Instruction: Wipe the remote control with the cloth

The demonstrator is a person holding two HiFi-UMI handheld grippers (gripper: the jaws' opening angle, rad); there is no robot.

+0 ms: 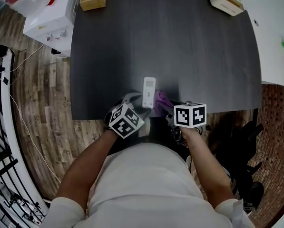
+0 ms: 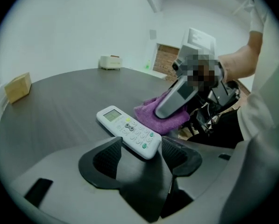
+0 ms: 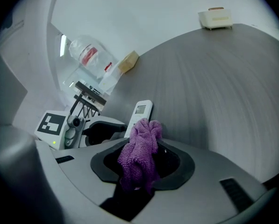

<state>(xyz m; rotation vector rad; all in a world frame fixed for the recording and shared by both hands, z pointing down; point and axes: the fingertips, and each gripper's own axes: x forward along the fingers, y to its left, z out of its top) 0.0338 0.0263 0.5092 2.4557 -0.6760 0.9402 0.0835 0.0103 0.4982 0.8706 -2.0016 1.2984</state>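
While right gripper (image 3: 142, 164) pinches cloth (image 3: 144, 136), left gripper (image 2: 140, 155) straddles remote (image 2: 126, 129).

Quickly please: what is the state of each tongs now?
Left tongs: open, around the white plastic remote control's near end, not gripping.
Right tongs: closed on the crumpled purple terry cloth.

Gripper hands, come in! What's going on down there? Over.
Left gripper open, jaws either side of the remote control's near end. Right gripper shut on the purple cloth, just beside the remote. Nothing between them. Over.
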